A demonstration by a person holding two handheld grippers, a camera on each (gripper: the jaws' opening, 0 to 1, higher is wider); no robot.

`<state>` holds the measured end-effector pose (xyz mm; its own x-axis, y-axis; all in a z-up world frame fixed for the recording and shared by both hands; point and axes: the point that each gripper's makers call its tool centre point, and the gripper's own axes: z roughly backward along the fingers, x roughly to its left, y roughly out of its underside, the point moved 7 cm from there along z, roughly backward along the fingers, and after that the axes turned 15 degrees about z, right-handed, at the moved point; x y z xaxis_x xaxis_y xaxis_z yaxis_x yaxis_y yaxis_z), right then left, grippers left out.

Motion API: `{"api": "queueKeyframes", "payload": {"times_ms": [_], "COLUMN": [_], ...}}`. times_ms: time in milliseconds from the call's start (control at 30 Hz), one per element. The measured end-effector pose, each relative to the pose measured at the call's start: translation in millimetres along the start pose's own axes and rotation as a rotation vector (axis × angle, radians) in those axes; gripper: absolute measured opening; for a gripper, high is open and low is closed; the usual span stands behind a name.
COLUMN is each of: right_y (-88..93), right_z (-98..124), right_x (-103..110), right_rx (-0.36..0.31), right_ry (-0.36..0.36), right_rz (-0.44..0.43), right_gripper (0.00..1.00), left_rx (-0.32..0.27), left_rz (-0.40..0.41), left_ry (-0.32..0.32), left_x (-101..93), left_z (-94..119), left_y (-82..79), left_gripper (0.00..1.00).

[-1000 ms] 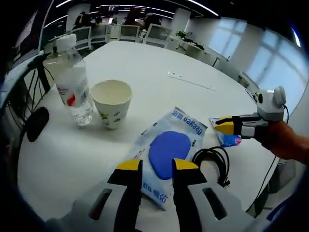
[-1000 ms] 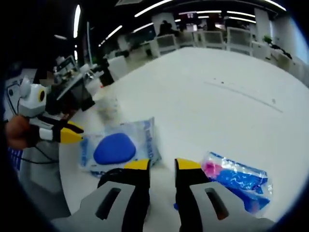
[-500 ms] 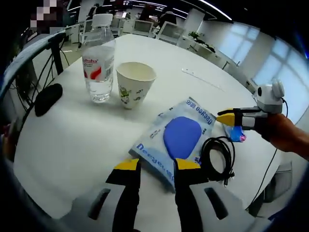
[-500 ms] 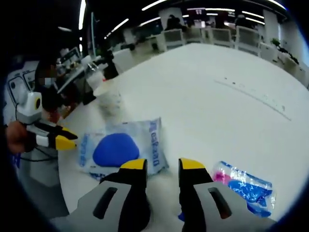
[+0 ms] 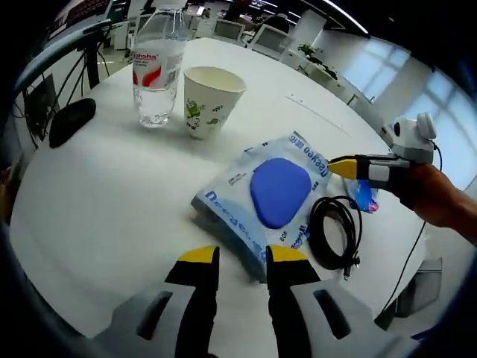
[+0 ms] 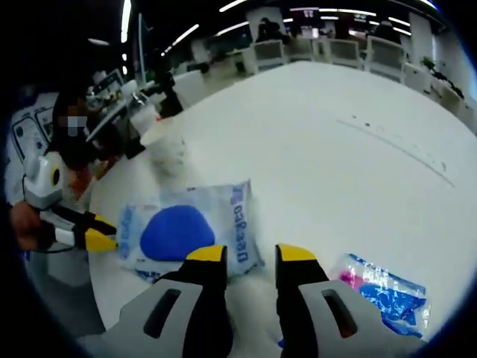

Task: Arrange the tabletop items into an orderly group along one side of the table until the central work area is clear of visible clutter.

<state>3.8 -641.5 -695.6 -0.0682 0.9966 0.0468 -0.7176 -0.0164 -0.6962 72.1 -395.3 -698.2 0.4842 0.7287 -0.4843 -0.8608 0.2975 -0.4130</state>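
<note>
With my left gripper (image 5: 241,257) and right gripper (image 6: 250,256) both hovering slightly spread and empty at the wipes packet (image 5: 262,198) lying mid-table beside the black cable (image 5: 335,231), I would pinch its near edge low and slide it toward the water bottle (image 5: 158,67) and paper cup (image 5: 209,97).

Bright ceiling strip lights and window daylight wash the white table (image 5: 112,194); fisheye edges bend and blur.

Clear plastic water bottle (image 5: 156,63): cap cut off by the left gripper view's top edge. Small blue-and-pink plastic packet (image 6: 386,292): lower end cropped at the right gripper view's edge. White paper cup (image 6: 165,147): blurred there.
</note>
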Motion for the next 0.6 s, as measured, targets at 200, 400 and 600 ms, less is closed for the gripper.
{"api": "queueKeyframes", "payload": {"times_ms": [200, 400, 600], "right_y": [0.6, 3.2, 6.3], "right_z": [-3.9, -7.2, -4.3], "right_x": [-0.4, 1.6, 5.1], "right_rx": [0.004, 0.013, 0.0], "right_ry": [-0.004, -0.018, -0.011], "right_rz": [-0.001, -0.009, 0.019], "right_gripper": [0.23, 0.19, 0.03], "left_rx": [0.007, 0.018, 0.024], "left_rz": [-0.011, -0.018, -0.025], "left_ry": [0.004, 0.005, 0.009], "left_x": [-0.7, -2.6, -4.3], "left_z": [-2.7, -7.8, -10.6], "left_y": [0.6, 3.5, 4.8], "left_gripper": [0.21, 0.15, 0.0]}}
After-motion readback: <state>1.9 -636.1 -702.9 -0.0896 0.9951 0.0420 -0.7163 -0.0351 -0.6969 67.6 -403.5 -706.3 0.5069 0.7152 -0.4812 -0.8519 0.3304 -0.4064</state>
